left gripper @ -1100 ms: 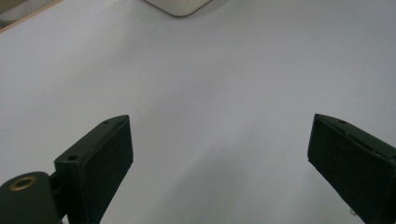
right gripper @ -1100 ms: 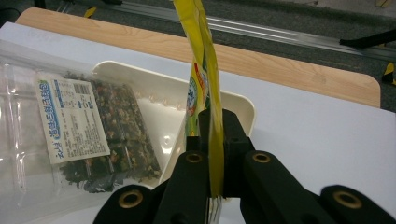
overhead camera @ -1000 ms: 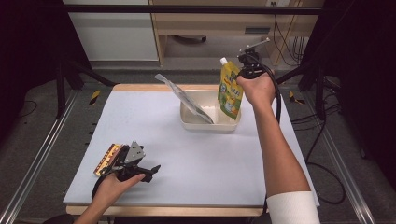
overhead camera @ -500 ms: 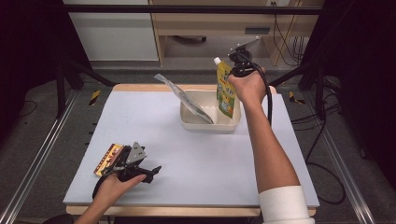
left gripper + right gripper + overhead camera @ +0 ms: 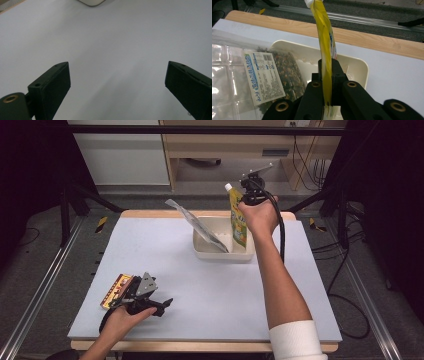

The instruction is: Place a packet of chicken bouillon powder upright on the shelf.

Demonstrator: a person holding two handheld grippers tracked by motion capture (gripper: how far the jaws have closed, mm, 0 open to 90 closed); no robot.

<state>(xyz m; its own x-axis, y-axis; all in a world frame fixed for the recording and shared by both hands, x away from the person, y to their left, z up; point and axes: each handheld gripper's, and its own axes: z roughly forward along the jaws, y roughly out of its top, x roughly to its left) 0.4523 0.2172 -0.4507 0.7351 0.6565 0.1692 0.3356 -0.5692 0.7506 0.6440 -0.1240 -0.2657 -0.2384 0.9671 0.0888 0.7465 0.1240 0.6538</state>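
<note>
My right gripper is shut on a yellow spouted pouch. The pouch hangs upright over the right part of a white tray, spout cap on top. A clear bag of dark dried food with a white label leans out of the tray's left side. My left gripper rests low on the table at the front left, jaws wide open with only bare tabletop between them. A flat orange-and-yellow snack packet lies just left of it.
The pale blue-grey tabletop has a wooden edge at the back. Metal rails and dark stands flank the table. A cable hangs from the right gripper along the forearm. A cabinet and a desk stand behind.
The right hand has carried the yellow pouch a little leftward and slightly down, further over the tray. The left hand and its gripper have stayed put.
</note>
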